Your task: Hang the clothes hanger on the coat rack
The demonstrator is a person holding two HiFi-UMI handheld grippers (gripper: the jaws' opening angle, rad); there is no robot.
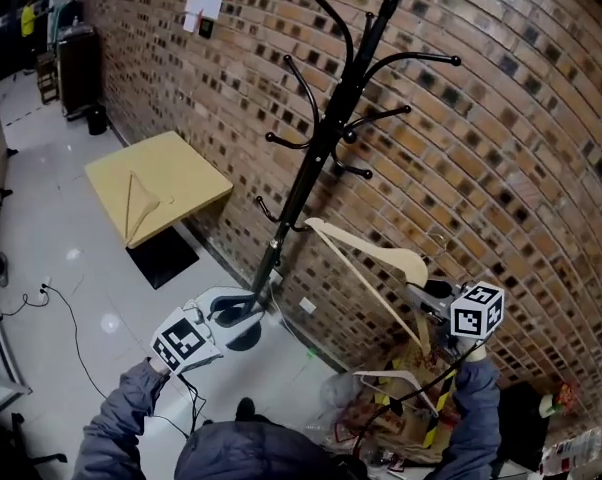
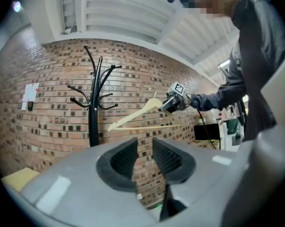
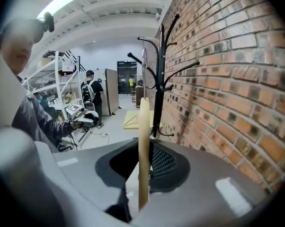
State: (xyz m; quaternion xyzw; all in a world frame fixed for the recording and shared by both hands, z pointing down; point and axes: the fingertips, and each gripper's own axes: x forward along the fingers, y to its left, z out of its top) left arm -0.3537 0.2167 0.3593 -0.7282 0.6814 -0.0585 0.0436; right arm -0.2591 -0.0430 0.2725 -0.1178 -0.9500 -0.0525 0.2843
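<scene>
A black coat rack (image 1: 326, 148) with curved hooks stands against the brick wall. My right gripper (image 1: 419, 294) is shut on one arm of a pale wooden clothes hanger (image 1: 366, 248), held up to the right of the pole and below its hooks. In the right gripper view the hanger (image 3: 143, 141) stands edge-on between the jaws, with the rack (image 3: 159, 79) just beyond it. My left gripper (image 1: 236, 313) is low near the rack's base, open and empty. In its own view the left gripper (image 2: 143, 157) faces the rack (image 2: 93, 108) and the hanger (image 2: 140, 117).
A yellow table (image 1: 186, 163) with another hanger (image 1: 139, 203) on it stands at the left by the wall. Bags and a white hanger (image 1: 393, 378) lie in the clutter at the lower right. A cable (image 1: 71, 323) runs across the floor. A person (image 3: 91, 96) stands by shelving far behind.
</scene>
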